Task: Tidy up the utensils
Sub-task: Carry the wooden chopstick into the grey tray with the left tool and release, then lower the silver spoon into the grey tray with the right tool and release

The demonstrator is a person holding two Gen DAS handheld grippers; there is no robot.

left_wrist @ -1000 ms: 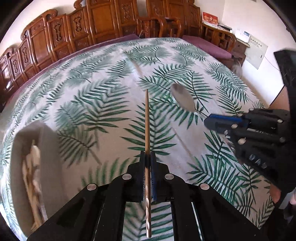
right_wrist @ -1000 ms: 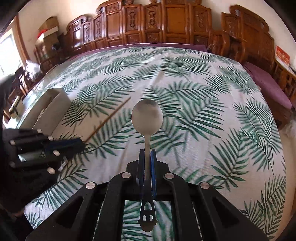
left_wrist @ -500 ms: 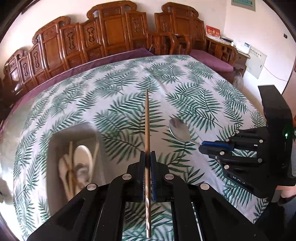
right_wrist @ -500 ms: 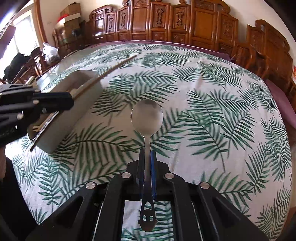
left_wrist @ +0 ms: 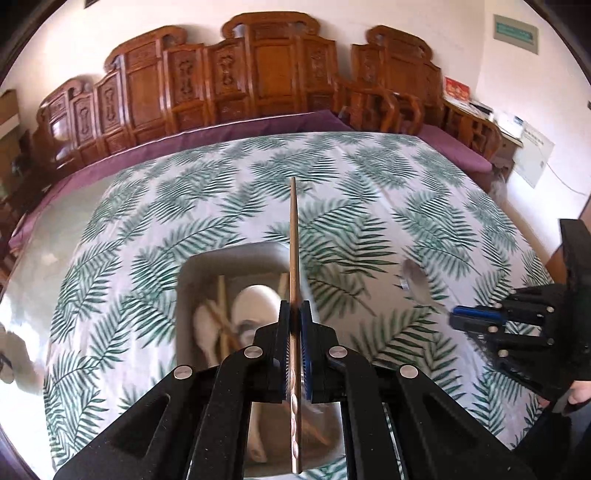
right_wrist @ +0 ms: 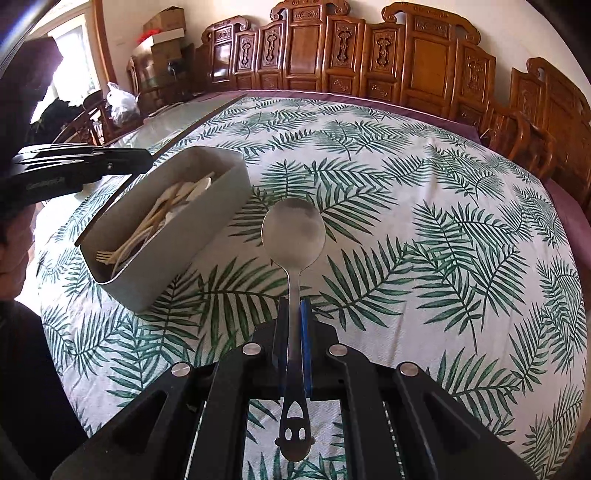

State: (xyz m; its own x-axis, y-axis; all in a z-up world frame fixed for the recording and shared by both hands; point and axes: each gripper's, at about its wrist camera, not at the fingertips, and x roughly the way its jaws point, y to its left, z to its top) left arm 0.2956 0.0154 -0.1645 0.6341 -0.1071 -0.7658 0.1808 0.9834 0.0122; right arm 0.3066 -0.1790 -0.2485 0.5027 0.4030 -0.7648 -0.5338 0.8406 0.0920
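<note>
My left gripper (left_wrist: pixel 294 314) is shut on a brown wooden chopstick (left_wrist: pixel 293 236) and holds it above the grey utensil box (left_wrist: pixel 229 258), pointing along the box's length. The box also shows in the right wrist view (right_wrist: pixel 192 229); it holds pale spoons, a fork and chopsticks. My right gripper (right_wrist: pixel 294 314) is shut on a metal spoon (right_wrist: pixel 293 230), bowl forward, above the tablecloth to the right of the box. The right gripper appears in the left wrist view (left_wrist: pixel 517 325), and the left gripper in the right wrist view (right_wrist: pixel 74 166).
The table carries a white cloth with green fern leaves (right_wrist: pixel 424 206). Carved wooden chairs (left_wrist: pixel 266 81) ring the far side. Cardboard boxes and bags (right_wrist: pixel 162 33) stand at the far left.
My left gripper has carried the chopstick left, from beside the box to over it. The right gripper has risen and swung with the spoon, so the box sits nearer in its view.
</note>
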